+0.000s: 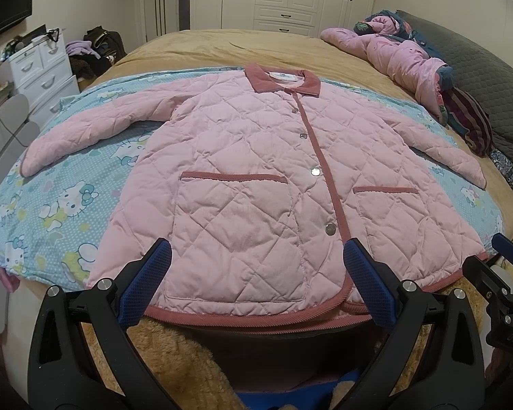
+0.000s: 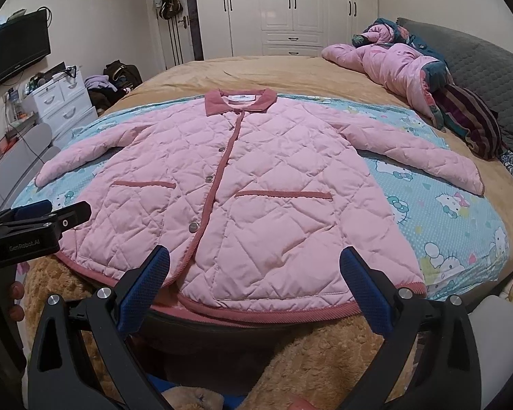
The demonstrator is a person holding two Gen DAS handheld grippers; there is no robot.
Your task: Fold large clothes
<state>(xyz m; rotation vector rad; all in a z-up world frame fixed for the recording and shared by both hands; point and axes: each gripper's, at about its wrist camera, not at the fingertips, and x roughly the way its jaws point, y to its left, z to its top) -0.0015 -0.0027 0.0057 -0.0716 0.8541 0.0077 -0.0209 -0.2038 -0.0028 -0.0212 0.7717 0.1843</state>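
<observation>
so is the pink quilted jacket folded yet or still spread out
Spread out. The pink quilted jacket lies flat, front up, on the cartoon-cat sheet, both sleeves stretched sideways, front closed, collar flat. No fold shows.

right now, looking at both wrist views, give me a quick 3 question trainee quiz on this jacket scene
1. True or false: the pink quilted jacket lies spread flat, front up, with its sleeves out to the sides.
2. Multiple choice: what is the jacket lying on? A) bare wooden floor B) a blue cartoon-print sheet on the bed C) a white desk
3. Short answer: how do the left gripper and right gripper stand, and does either hold the jacket?

Key
1. True.
2. B.
3. Both are open, near the hem at the near edge of the bed; neither is closed on the jacket.
</observation>
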